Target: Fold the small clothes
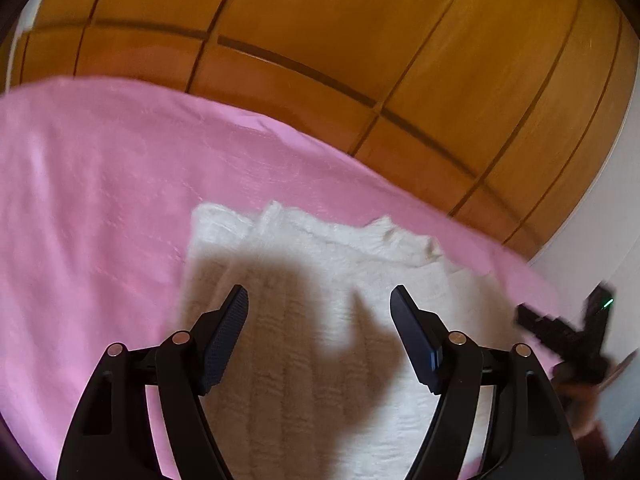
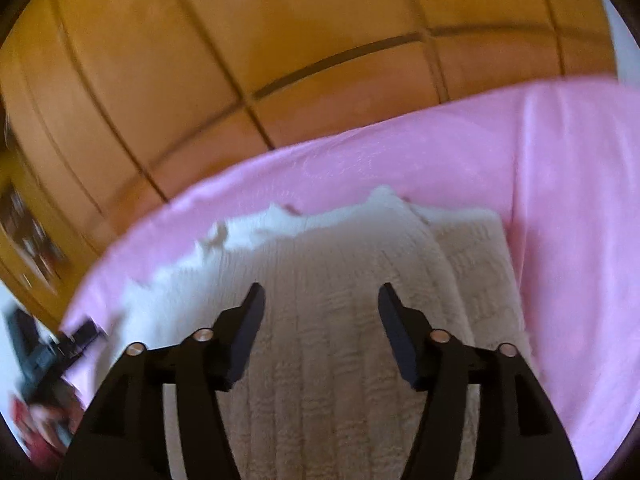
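Observation:
A white knitted garment [image 1: 320, 264] lies flat on a pink cover [image 1: 100, 200], its far edge rumpled. My left gripper [image 1: 319, 300] is open and empty, hovering over the garment's middle; its shadow falls on the knit. My right gripper [image 2: 321, 300] is open and empty above the same garment [image 2: 340, 248], which shows a folded-over layer at its right side [image 2: 472, 248]. The right gripper also shows blurred at the right edge of the left wrist view [image 1: 568, 332]. The left gripper shows blurred at the left edge of the right wrist view [image 2: 52, 348].
The pink cover [image 2: 560, 200] spreads around the garment on all sides. Behind it stands an orange-brown wooden wardrobe [image 1: 360, 40] with dark panel lines. A white wall [image 1: 608, 220] is at the far right of the left wrist view.

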`<action>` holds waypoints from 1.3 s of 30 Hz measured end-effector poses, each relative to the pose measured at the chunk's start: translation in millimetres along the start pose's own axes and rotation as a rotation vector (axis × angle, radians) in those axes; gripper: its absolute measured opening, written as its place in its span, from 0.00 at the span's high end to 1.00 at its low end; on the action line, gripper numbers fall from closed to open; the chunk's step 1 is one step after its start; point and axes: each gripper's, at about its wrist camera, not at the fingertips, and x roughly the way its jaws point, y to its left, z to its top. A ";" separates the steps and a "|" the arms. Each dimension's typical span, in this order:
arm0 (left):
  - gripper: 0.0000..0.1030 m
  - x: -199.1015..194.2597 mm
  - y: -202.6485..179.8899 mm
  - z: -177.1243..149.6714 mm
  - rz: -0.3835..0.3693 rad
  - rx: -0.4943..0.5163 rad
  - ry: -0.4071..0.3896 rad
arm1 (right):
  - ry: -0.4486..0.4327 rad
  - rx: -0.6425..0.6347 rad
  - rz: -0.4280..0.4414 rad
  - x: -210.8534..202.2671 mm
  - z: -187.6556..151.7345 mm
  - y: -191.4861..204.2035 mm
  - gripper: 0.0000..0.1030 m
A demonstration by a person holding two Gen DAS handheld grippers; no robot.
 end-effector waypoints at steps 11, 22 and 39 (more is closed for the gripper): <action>0.44 46.1 10.0 23.8 0.058 -0.003 0.175 | 0.126 -0.093 -0.256 39.7 23.0 -30.2 0.35; 0.95 38.0 -24.3 58.6 0.122 0.134 0.053 | -0.045 -0.018 -0.225 -4.0 39.1 -36.8 0.95; 0.87 98.2 1.7 20.1 0.219 0.136 0.107 | -0.046 -0.024 -0.414 35.5 5.1 -48.2 0.78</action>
